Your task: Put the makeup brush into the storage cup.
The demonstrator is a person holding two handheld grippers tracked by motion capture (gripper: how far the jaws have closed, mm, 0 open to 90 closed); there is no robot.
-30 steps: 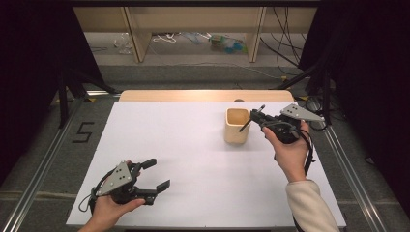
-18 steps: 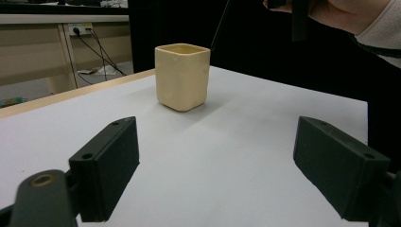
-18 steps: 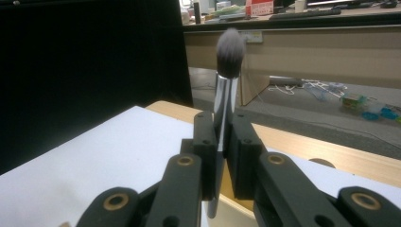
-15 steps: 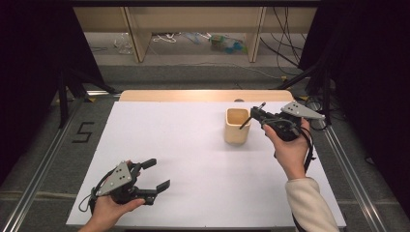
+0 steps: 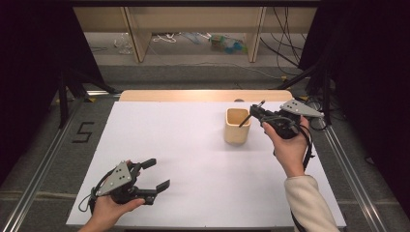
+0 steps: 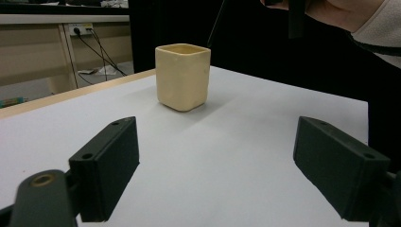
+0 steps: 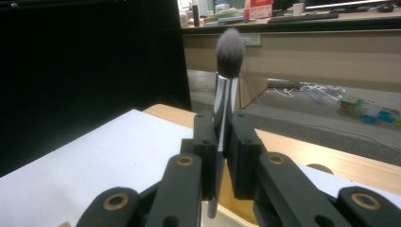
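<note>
Readable writing: a black "5" (image 5: 83, 131) marked on the grey floor left of the desk (image 5: 183, 159); nothing legible on the cup or the brush, and the red-and-white box far back in the right gripper view is too blurred to read.

Right hand-held gripper (image 5: 255, 112) is held above the desk's far right part, just right of the cream square cup (image 5: 237, 125), pointing left toward it. Right hand (image 5: 286, 145) wraps it from below, forearm in a pale sleeve coming up from the bottom edge. Its jaws are pressed tight on a makeup brush (image 7: 227, 85): silver ferrule between the pads, grey bristle head sticking up past the tips, thin dark handle slanting down over the cup's mouth. Whether the handle tip touches the cup I cannot tell.

Left hand-held gripper (image 5: 153, 174) sits low at the near left of the desk, well apart from the cup, left hand (image 5: 109, 210) gripping it from beneath, jaws aimed right and spread wide with nothing between them. In the left gripper view the cup (image 6: 182, 75) stands upright on the white desk beyond them.
</note>
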